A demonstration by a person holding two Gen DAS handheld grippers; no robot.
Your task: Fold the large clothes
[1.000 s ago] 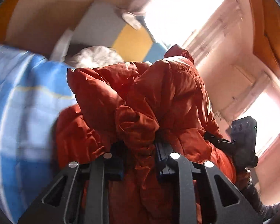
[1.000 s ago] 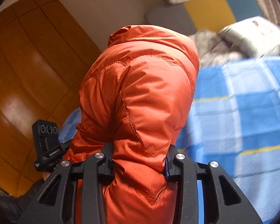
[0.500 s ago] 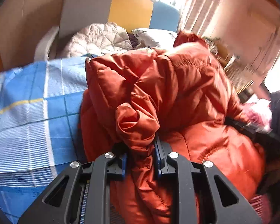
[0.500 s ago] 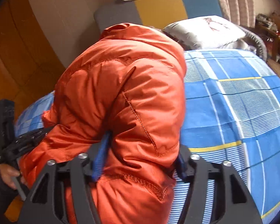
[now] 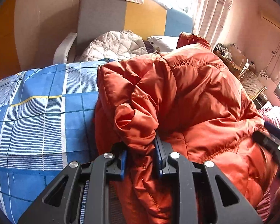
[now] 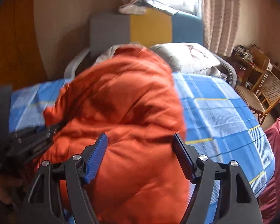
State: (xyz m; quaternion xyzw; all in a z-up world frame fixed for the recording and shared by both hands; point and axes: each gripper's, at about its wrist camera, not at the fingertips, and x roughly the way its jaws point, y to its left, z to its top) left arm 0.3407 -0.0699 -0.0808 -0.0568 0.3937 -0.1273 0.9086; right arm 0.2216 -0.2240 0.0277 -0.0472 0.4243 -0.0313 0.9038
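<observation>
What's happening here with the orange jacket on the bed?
A person with a gripper in each hand is folding a puffy orange jacket on a blue checked bedsheet. The left gripper is clamped on a bunched fold of it. The right gripper has just been opening, its pads clear of the jacket between them.

Left gripper (image 5: 141,155) pinched tight, right gripper (image 6: 140,155) jaws freshly spread wide, both angled downward.

Right tongs let go, jacket lowered to bed

Right tongs (image 6: 140,149) have just been opening; the pads now stand clear of the orange jacket (image 6: 125,100) that bulges between them. Jacket, held up a second ago, now slumps on the blue checked bed (image 5: 37,115).
</observation>
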